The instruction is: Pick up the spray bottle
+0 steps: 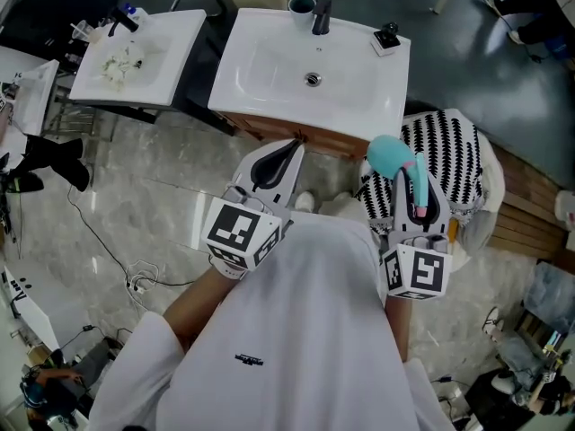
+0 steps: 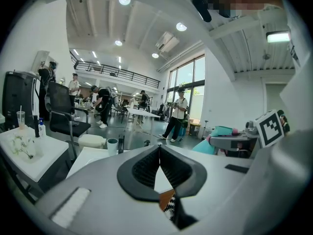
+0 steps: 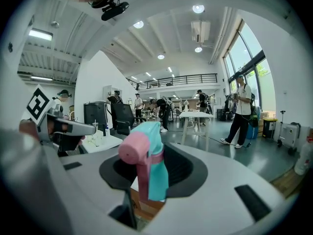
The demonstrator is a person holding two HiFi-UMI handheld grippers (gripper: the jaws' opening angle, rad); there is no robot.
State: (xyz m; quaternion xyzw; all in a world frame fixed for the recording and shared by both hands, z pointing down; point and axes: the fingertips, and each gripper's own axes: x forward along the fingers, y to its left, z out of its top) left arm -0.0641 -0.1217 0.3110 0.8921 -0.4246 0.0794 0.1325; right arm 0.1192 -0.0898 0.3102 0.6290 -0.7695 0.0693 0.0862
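Note:
The spray bottle [image 1: 388,153] is teal with a pink trigger and nozzle. It sits between the jaws of my right gripper [image 1: 415,187], held in the air in front of the white sink counter [image 1: 269,106]. In the right gripper view the bottle's head [image 3: 152,146] fills the gap of the gripper [image 3: 154,169], nozzle toward the camera. My left gripper [image 1: 295,147] hovers beside it to the left, its jaws closed tip to tip with nothing in them. The left gripper view shows the pads [image 2: 146,168] meeting at the top, and the bottle [image 2: 220,133] off to the right.
The counter basin carries a black faucet [image 1: 321,14], a cup [image 1: 302,5] and a small black item [image 1: 387,36]. A second white sink [image 1: 135,57] stands at left. A black-and-white striped object [image 1: 454,155] lies right of the counter. Cables [image 1: 135,281] trail on the floor. People stand far off.

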